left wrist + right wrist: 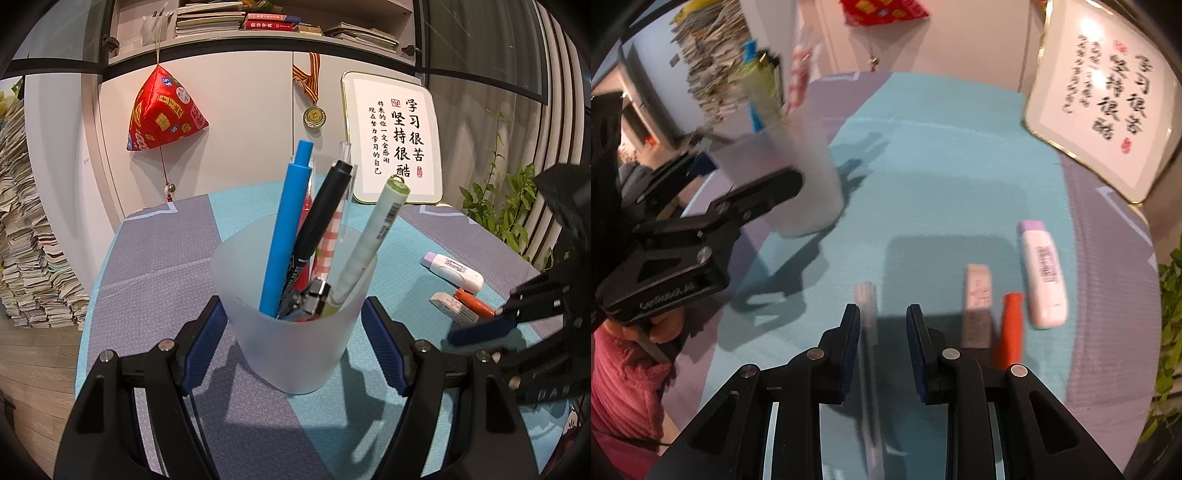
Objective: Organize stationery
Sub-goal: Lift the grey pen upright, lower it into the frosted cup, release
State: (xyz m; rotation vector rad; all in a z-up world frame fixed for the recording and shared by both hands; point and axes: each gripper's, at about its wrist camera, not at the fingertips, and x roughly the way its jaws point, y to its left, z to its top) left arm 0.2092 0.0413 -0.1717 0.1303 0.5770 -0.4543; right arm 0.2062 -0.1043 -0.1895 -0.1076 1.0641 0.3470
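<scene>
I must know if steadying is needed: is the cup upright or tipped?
Upright: the cup stands on the table, pens leaning inside, left gripper around it.

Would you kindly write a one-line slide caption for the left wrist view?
Left tongs clamp a frosted cup of pens on the table while the right tongs reach toward loose stationery.

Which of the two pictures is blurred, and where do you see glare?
Left wrist view: sharp, the cup and pens crisp, edges bent by the fisheye. Right wrist view: motion-blurred, the eraser and orange pen smeared; glare spots on the framed calligraphy.
</scene>
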